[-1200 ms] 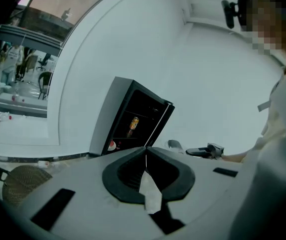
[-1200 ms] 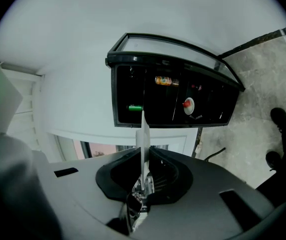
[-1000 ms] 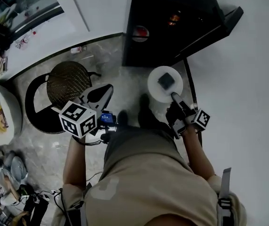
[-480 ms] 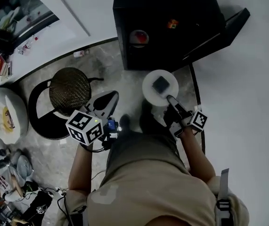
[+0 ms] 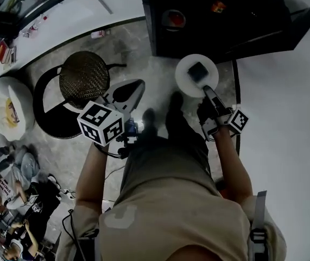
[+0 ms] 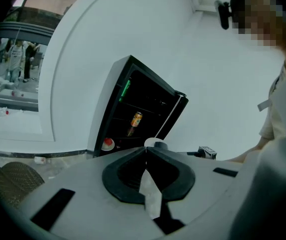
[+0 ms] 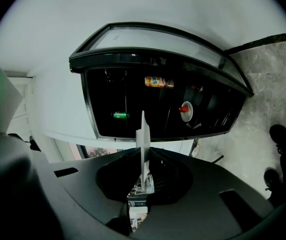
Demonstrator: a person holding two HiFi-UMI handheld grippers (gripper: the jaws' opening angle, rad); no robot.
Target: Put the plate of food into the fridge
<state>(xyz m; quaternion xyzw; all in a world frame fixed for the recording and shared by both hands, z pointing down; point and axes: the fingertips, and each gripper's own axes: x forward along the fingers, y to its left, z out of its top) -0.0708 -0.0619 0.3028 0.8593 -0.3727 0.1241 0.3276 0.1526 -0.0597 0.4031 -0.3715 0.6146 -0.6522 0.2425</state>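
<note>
Evidently the plate (image 5: 189, 81) is off the ground already. The right gripper (image 5: 207, 90) has its fingers (image 7: 167, 163) pinched shut on the near rim and holds the plate out over the stone floor (image 5: 144, 48), just short of the open black fridge (image 5: 214, 15). A dark block of food (image 5: 198, 70) sits loose near the middle of it.

From where I stand, the plate looks stiff and smooth-edged, the sort that could slip or crack if dropped. Gripped only at one edge, all its weight hangs out past the fingers, so I'd expect it to droop or twist. The food would slide if it tips, so keeping it level matters more than speed.

The left gripper (image 5: 141, 84) hangs off to the side, fingers (image 6: 127, 170) pressed together on nothing. It could steady the far rim or the underside. Inside the fridge I can make out a can (image 7: 155, 81) and a small red-topped thing (image 7: 185, 109) on the shelves.
</note>
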